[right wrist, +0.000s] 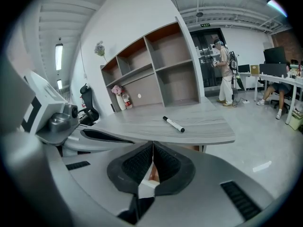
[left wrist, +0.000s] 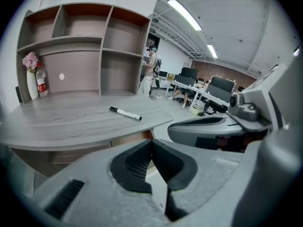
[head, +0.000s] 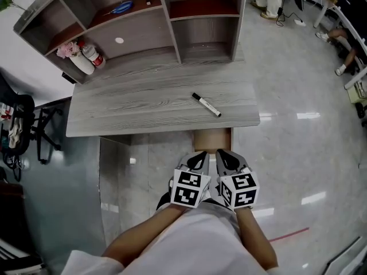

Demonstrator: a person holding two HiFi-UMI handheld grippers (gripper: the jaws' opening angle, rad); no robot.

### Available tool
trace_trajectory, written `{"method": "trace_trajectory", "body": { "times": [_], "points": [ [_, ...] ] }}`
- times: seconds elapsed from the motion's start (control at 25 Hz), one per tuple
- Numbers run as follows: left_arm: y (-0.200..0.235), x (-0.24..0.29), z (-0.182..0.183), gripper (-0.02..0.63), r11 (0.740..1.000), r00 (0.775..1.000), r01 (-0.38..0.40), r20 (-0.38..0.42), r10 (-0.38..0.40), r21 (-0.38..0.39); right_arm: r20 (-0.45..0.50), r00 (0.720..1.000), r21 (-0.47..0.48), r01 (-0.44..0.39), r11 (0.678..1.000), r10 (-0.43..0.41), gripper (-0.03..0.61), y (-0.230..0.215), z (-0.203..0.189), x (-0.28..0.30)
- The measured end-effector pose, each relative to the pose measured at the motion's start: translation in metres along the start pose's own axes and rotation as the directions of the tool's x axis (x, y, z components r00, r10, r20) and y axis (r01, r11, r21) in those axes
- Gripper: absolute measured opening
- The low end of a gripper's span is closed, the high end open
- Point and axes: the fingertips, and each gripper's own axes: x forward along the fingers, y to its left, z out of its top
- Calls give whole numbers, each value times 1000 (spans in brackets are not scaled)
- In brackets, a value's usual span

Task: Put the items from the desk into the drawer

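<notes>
The desk (head: 132, 110) bears a marker (head: 206, 105) near its front edge; left tool (head: 199, 158) and right tool (head: 227, 157) hang closed.

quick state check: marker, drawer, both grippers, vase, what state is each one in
marker: capped, lying flat on the desk, not held
drawer: looks closed, under the desk's front edge
left gripper: shut, empty, short of the desk
right gripper: shut, empty, short of the desk
vase: upright, holding pink flowers
</notes>
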Motion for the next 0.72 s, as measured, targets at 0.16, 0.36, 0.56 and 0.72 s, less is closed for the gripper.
{"method": "trace_trajectory", "body": {
  "times": [0.16, 0.36, 0.56, 0.72],
  "points": [
    [23, 13, 17, 3, 1000, 1000, 7, -9, -7, -7, -22, 1000, -17, 5, 1000, -5, 2, -5, 13, 28],
    [48, 29, 34, 3, 1000, 999, 24, -21, -24, -20, -63, 998, -56, 13, 998, -17, 3, -13, 26, 62],
    [80, 39, 53, 3, 999, 1000, 27, -14, -27, -32, -104, 993, -125, 50, 991, -63, 3, -26, 35, 93],
    [105, 46, 61, 3, 998, 1000, 22, -12, -22, -57, -128, 987, -205, 71, 976, -99, 3, -37, 44, 116]
  ]
}}
